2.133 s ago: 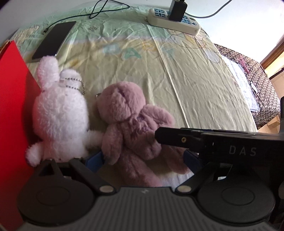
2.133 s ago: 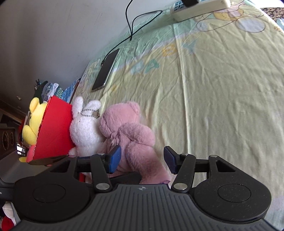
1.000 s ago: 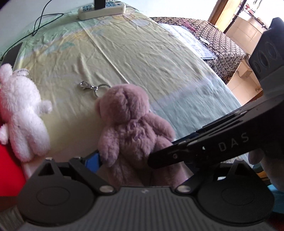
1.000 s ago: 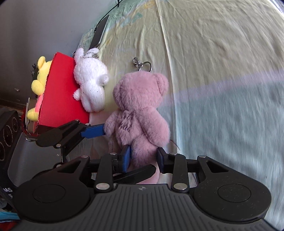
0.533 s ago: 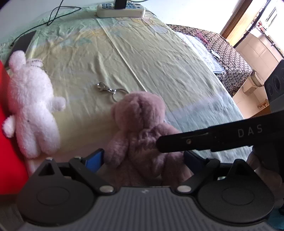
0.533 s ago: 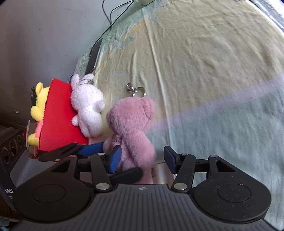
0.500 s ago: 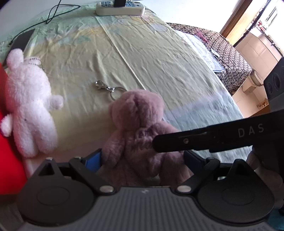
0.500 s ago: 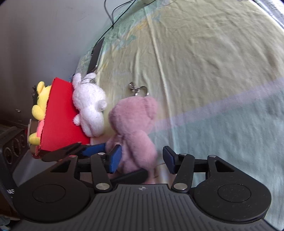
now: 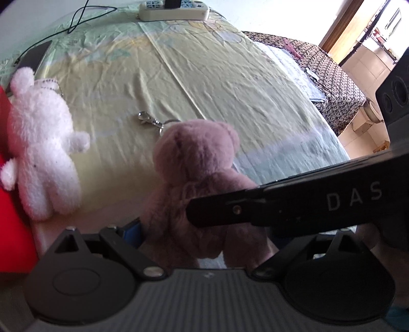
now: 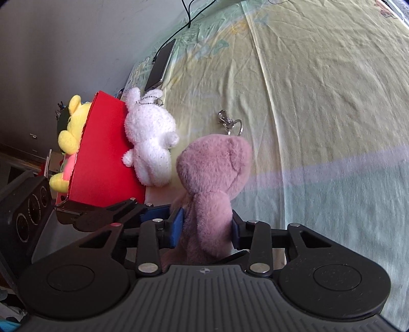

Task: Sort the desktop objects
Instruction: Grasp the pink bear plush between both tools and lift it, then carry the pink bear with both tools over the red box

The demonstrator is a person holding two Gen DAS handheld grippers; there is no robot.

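Observation:
A pink plush bear (image 9: 194, 163) with a metal keyring (image 9: 150, 121) sits at the near edge of the pale green sheet. My right gripper (image 10: 205, 228) is shut on the bear's (image 10: 214, 163) lower body, a blue pad pressing each side. My left gripper (image 9: 204, 229) stands open around the same bear; its right finger is hidden behind the right gripper's black arm (image 9: 281, 204). A white plush bunny (image 10: 150, 138) leans against a red box (image 10: 102, 153), left of the bear. A yellow plush toy (image 10: 74, 122) sits inside the box.
A phone (image 10: 161, 63) on a cable lies at the far left of the sheet and a power strip (image 9: 173, 10) lies at the far end. The sheet drops off on the right beside a patterned cloth (image 9: 319, 66). A black speaker (image 10: 28, 214) stands left of the box.
The right gripper's pads were apart half a second ago and have now closed on the pink bear's body. The left gripper has stayed open around it.

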